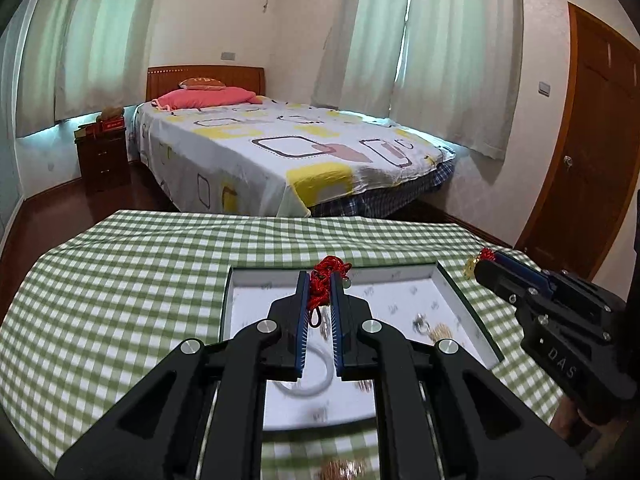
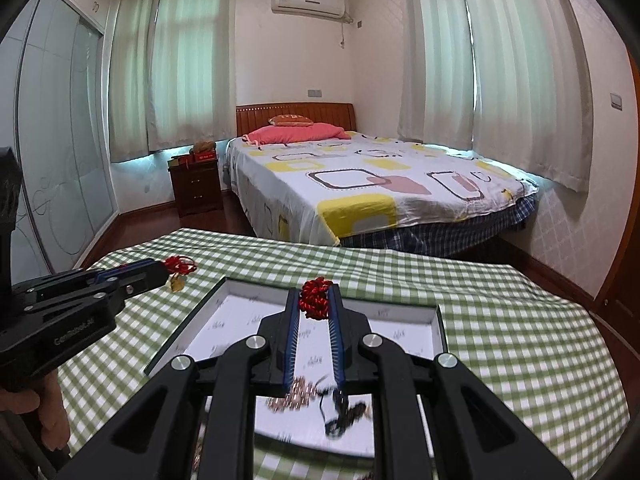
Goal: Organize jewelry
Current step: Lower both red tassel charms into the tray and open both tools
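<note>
A shallow white-lined box [image 1: 452,284] [image 2: 400,312] lies open on the green checked table. My left gripper [image 1: 320,284] is shut on a red cord necklace [image 1: 326,276] above the box; the same gripper [image 2: 162,272] shows at left in the right wrist view, a gold pendant [image 2: 176,283] hanging from the cord. My right gripper [image 2: 315,300] is shut on a second red cord [image 2: 314,302] with a gold charm [image 1: 469,268]; it also shows at right in the left wrist view [image 1: 486,264]. In the box lie a white bangle [image 1: 308,388], silver rings [image 1: 422,322], a beaded bracelet [image 2: 292,396] and a black cord [image 2: 344,412].
The table [image 1: 120,300] wears a green and white checked cloth. Another beaded piece [image 1: 344,470] lies blurred on the cloth in front of the box. Beyond the table are a bed [image 1: 280,152], a nightstand [image 1: 104,156] and a wooden door [image 1: 592,152].
</note>
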`<act>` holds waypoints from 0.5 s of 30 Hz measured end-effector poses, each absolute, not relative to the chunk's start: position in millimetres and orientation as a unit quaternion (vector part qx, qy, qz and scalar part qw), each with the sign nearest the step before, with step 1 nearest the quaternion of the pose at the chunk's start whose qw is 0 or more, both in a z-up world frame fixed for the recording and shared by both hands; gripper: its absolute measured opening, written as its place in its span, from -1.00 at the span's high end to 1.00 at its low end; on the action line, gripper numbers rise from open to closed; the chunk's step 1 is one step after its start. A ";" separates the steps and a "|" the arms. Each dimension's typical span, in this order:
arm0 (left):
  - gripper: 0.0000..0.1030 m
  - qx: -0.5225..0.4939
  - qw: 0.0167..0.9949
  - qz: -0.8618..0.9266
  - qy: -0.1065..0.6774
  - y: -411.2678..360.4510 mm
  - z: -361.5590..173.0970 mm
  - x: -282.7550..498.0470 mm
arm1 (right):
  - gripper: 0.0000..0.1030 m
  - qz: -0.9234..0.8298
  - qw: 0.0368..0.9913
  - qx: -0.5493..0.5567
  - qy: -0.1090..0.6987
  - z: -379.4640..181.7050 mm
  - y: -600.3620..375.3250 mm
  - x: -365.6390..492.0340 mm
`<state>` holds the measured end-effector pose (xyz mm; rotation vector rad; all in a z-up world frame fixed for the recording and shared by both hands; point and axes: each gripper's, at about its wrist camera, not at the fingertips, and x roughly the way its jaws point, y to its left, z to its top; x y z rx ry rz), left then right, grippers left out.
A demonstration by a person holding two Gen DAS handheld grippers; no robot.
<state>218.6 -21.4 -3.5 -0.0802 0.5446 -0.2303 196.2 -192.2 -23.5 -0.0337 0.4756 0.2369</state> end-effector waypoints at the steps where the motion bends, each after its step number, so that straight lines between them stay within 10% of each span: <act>1: 0.80 -0.038 0.956 -0.112 0.267 -22.7 -4.3 225.7 | 0.71 0.117 0.965 -0.017 0.234 -24.6 -191.5 202.2; 15: 0.80 -0.028 0.930 -0.093 0.355 -32.1 -75.0 310.3 | 0.71 0.115 0.942 -0.015 0.315 -92.3 -191.9 283.2</act>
